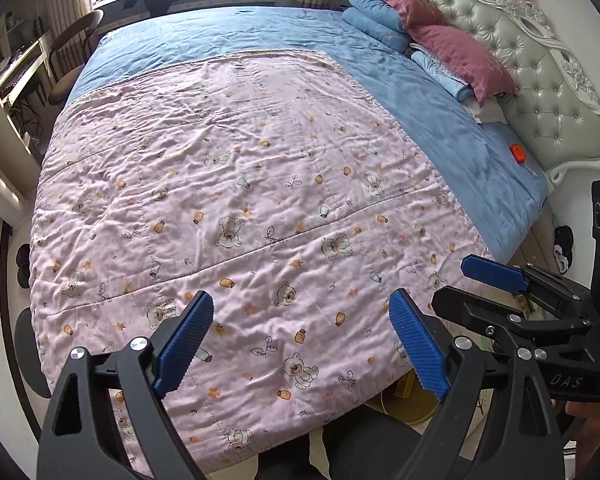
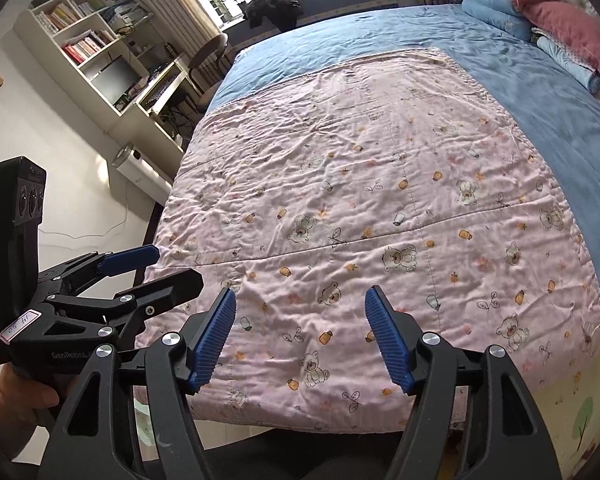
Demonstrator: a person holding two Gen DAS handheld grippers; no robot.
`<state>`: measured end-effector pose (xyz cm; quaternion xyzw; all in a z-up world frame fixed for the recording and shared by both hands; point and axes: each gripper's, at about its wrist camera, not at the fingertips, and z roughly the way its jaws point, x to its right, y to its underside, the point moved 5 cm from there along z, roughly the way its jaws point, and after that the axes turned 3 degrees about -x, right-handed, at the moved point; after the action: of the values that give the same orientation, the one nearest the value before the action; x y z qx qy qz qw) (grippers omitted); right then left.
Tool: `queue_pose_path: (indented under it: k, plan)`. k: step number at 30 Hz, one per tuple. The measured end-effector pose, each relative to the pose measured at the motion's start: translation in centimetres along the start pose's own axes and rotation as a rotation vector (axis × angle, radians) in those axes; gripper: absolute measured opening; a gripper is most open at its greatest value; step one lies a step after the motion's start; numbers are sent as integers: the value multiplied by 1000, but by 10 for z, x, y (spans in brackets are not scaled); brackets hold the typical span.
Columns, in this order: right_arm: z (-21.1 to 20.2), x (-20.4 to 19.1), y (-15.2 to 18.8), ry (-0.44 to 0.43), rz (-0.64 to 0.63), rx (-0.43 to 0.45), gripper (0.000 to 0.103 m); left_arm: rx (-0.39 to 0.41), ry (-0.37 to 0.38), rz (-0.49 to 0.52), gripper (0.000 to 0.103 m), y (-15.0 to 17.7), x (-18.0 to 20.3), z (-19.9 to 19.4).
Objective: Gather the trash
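A pink quilt [image 1: 240,200] printed with bears covers most of a bed with a blue sheet [image 1: 228,36]. I see no clear piece of trash on the quilt [image 2: 360,200]. A small orange-red object [image 1: 517,153] lies on the blue sheet close to the headboard. My left gripper [image 1: 302,300] hangs open above the quilt's near edge, nothing between its blue pads. My right gripper [image 2: 302,296] is open too, over the same edge, and holds nothing. Each gripper shows in the other's view: the right gripper [image 1: 460,284] at the right, the left gripper [image 2: 179,266] at the left, held by a hand [image 2: 24,396].
Maroon pillows [image 1: 456,52] and folded blue bedding [image 1: 376,16] lie by the tufted headboard [image 1: 540,92]. A desk [image 2: 160,92], chair [image 2: 210,50] and bookshelf [image 2: 80,28] stand beyond the bed's left side. Dark clothing [image 2: 276,0] sits at the window. Shoes [image 1: 23,264] lie on the floor.
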<state>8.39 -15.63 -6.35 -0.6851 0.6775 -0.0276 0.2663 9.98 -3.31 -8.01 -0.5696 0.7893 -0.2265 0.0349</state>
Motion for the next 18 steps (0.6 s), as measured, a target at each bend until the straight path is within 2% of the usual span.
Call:
queue_pose_path:
  k: [5, 9, 18]
  plan:
    - [-4, 5, -8, -9, -53, -28, 69, 22, -44, -66, 91, -4, 2, -8]
    - [-13, 15, -15, 5, -83, -27, 79, 37, -47, -119, 91, -5, 9, -12]
    - [-16, 31, -21, -4, -79, -37, 81, 88, -82, -164, 96, -6, 18, -20]
